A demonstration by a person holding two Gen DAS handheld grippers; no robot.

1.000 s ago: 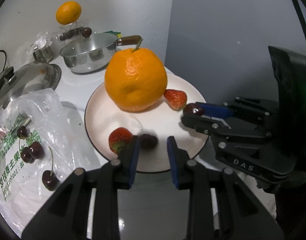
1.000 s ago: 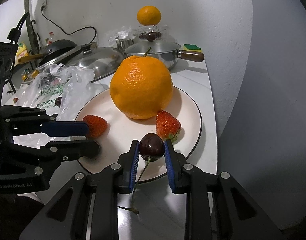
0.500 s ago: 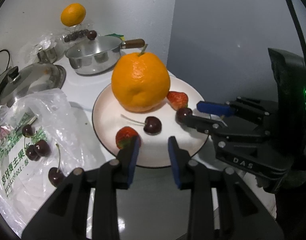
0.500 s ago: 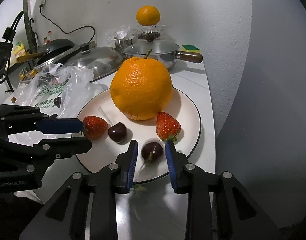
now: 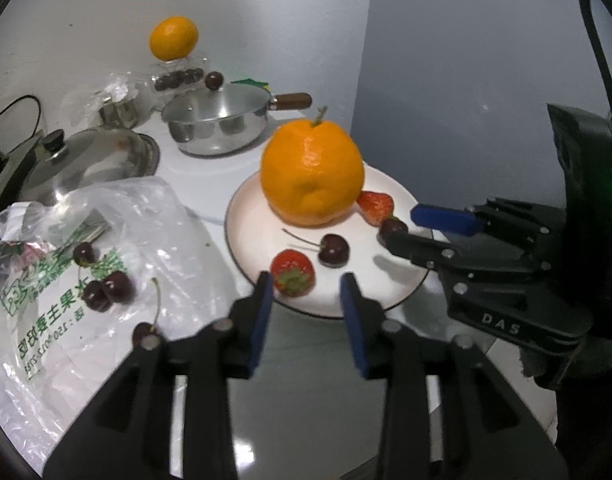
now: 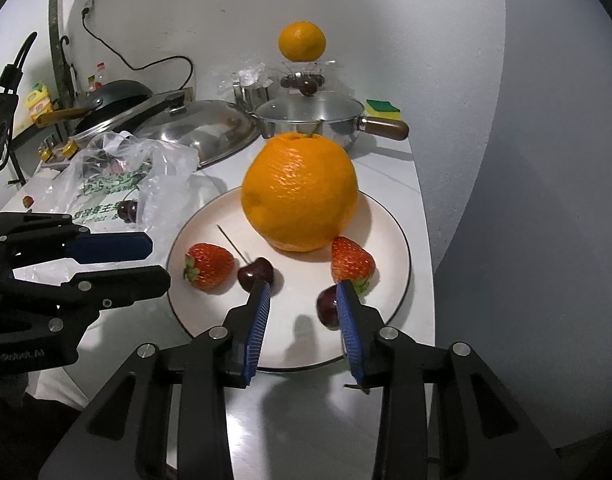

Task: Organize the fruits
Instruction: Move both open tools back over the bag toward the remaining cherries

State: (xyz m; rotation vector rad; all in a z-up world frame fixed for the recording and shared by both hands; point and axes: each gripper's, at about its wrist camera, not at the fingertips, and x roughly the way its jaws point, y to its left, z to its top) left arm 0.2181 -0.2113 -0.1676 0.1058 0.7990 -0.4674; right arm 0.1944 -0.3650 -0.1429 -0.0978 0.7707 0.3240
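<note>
Two dark glossy cherries (image 6: 256,278) rest on the plate (image 6: 390,232), seemingly unbruised.

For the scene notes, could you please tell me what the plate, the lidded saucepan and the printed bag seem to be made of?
Plate: probably glazed ceramic, glossy white with a thin dark rim.
Saucepan: polished steel by its mirror-like wall; the lid looks like glass, the handle brown, perhaps wood.
Bag: thin clear plastic, crinkled, with green print.

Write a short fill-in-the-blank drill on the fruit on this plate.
1. The plate holds ___ strawberries.
2. The largest fruit on it is an ___.
3. The stemmed cherry lies right beside the left-hand ___ in the right wrist view.
4. More cherries lie on the plastic ___.

Missing words: two; orange; strawberry; bag
</note>
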